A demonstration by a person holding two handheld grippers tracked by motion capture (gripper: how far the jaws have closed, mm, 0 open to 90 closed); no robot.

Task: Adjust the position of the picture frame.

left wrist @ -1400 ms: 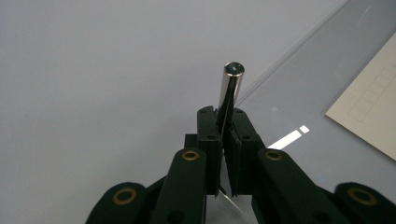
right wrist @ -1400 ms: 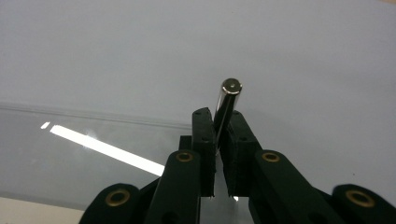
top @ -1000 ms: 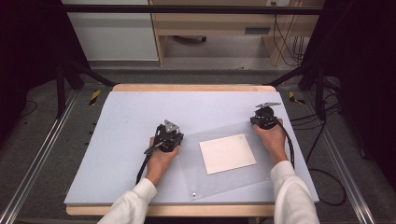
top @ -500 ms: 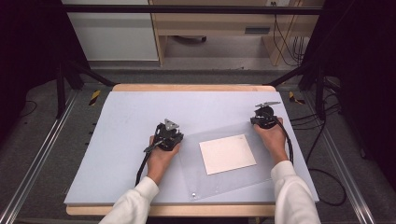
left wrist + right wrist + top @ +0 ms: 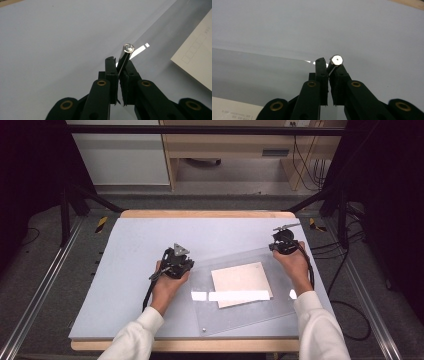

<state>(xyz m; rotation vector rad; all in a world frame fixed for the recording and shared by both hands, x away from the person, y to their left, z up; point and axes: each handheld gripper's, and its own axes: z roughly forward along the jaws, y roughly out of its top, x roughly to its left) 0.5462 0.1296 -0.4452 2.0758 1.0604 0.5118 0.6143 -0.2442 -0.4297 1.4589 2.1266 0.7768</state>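
Note:
A clear plastic sheet (image 5: 250,312) lies over a white paper (image 5: 241,282) on the pale blue table top (image 5: 150,235). My left gripper (image 5: 186,265) is shut on the sheet's near-left far corner, its jaws closed at a shiny metal stud (image 5: 128,47) set in the sheet (image 5: 160,50). My right gripper (image 5: 281,246) is shut on the far right corner, pinching the sheet (image 5: 262,70) beside another stud (image 5: 336,60). In the gripper views the left gripper (image 5: 119,63) and the right gripper (image 5: 328,63) have their jaws together on the sheet's edge. The paper (image 5: 197,57) carries faint printed boxes.
A small stud (image 5: 203,329) marks the sheet's near left corner, close to the table's wooden front edge (image 5: 200,345). Metal rails (image 5: 35,295) run along the left side and cables (image 5: 345,270) hang at the right. A wooden bench (image 5: 225,150) stands beyond the table.
My right hand has risen slightly with the sheet's far right corner. A bright strip of glare now crosses the sheet. The left hand has stayed put.

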